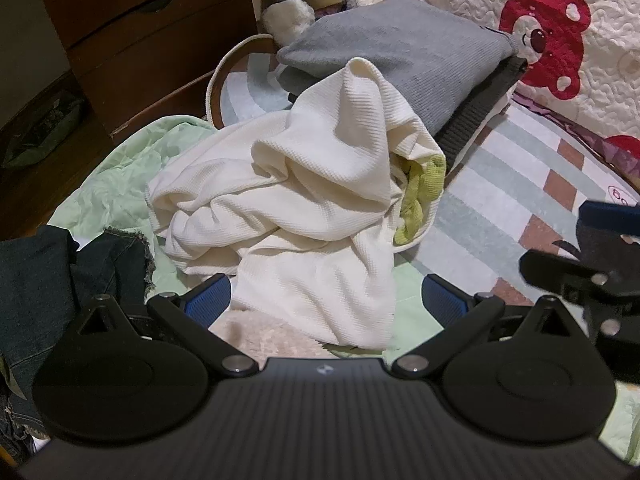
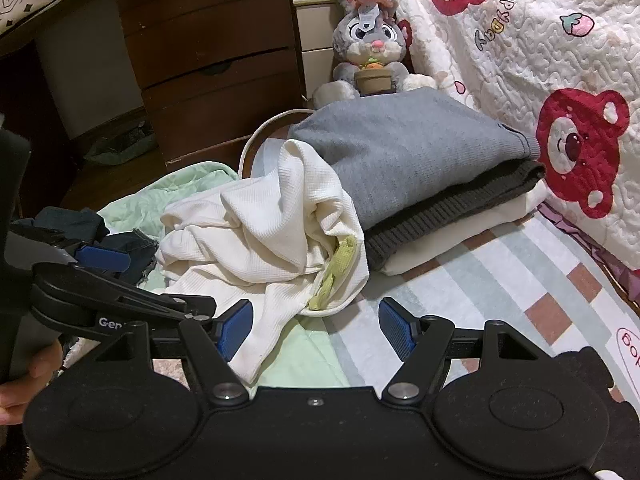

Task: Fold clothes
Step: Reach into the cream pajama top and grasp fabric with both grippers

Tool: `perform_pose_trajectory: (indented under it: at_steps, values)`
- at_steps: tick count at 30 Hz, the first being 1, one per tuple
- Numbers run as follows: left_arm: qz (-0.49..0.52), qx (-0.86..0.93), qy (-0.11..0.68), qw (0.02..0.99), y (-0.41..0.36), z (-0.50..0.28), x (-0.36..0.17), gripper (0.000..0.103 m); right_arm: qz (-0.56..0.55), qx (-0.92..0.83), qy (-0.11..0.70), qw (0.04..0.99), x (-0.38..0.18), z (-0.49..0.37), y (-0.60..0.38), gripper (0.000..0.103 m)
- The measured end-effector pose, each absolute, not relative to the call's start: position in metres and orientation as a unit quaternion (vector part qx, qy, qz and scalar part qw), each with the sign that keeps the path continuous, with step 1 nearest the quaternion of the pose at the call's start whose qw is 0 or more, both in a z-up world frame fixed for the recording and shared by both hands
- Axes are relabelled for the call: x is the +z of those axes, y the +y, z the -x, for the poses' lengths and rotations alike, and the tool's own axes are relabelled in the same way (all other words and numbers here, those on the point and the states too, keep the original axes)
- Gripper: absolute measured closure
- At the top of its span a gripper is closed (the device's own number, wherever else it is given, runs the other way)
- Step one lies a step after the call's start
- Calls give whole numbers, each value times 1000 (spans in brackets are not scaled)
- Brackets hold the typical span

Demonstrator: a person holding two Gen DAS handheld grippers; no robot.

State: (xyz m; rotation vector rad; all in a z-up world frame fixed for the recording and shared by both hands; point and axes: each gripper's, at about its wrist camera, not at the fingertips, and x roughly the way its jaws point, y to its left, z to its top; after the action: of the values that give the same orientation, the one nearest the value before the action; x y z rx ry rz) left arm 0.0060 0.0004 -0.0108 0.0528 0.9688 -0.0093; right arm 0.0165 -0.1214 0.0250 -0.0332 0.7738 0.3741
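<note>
Clothes [image 1: 304,208] unheld — both grippers [image 1: 326,300] [image 2: 316,326] wide.

Right claw [image 2: 316,330] gapes wide, nothing between its blue pads, just short of the crumpled cream garment [image 2: 256,220]. Behind it the folded stack [image 2: 420,168], grey sweater on top; plush rabbit [image 2: 368,48] beyond.

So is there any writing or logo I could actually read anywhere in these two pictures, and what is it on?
"Gen", cut off after that: white letters on the black left gripper, seen in the right wrist view.
"Happyday", upside down: cream quilted blanket with red bears.
"bo", cut off: pink bubble on the striped pastel mat.
Unreadable: tag on the grey plush rabbit; small emblem on the left gripper's body.
</note>
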Motion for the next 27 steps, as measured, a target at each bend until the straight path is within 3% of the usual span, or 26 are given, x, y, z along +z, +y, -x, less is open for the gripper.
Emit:
perform_pose_trajectory:
  at_steps: [2, 19, 24, 27]
  values:
    - [-24, -5, 464, 886, 6, -9, -12, 0, 22, 189, 368, 910, 22, -25, -119, 19]
    - [12, 21, 457, 889, 110, -61, -31, 3, 41, 259, 342, 903, -22, -103, -87, 18]
    - [11, 32, 463, 886, 134, -78, -49, 26, -26, 240, 377, 894, -40, -124, -96, 18]
    - [38, 26, 466, 884, 147, -85, -59, 33, -44, 234, 382, 893, -48, -133, -102, 18]
